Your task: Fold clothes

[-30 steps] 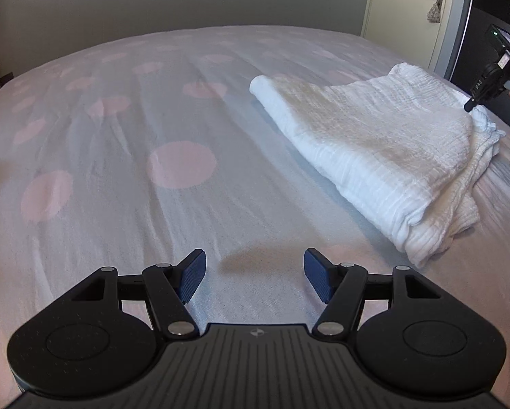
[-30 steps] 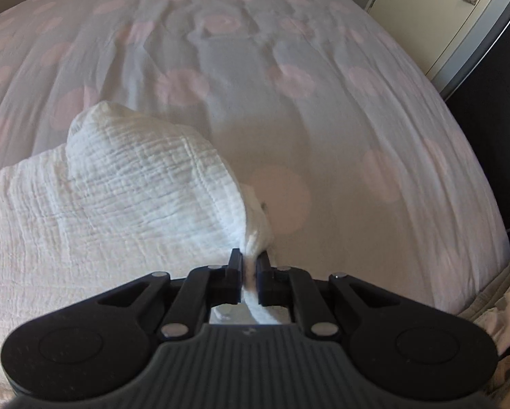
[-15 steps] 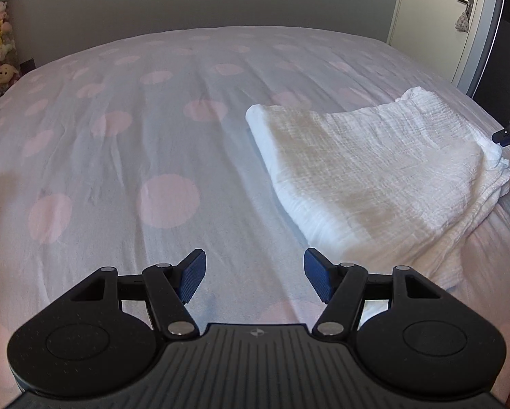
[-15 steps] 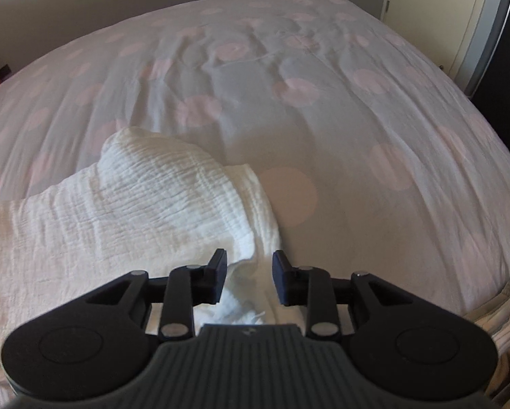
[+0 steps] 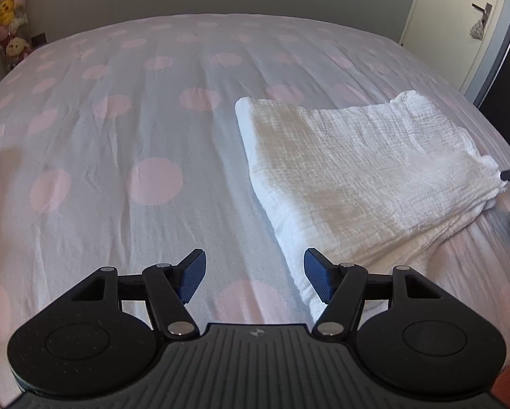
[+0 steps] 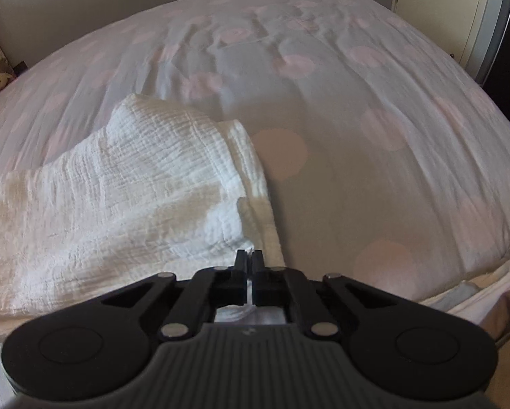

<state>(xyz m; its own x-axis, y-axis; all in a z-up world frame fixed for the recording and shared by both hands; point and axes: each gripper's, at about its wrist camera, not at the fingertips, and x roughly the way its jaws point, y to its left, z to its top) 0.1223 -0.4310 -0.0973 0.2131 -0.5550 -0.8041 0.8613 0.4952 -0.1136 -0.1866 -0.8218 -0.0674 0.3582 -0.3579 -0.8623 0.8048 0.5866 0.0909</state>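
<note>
Cloth's [image 6: 125, 184] near edge hidden, perhaps.

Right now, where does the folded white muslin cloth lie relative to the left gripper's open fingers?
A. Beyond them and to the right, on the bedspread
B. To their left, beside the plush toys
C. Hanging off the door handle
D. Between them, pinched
A: the white muslin cloth lies flat on the pink-dotted bedspread, right of the left gripper, whose fingers hold nothing.

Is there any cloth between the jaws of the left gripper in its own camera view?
No, the left gripper stands open over the dotted bedsheet, and the folded white cloth lies beside it.
</note>
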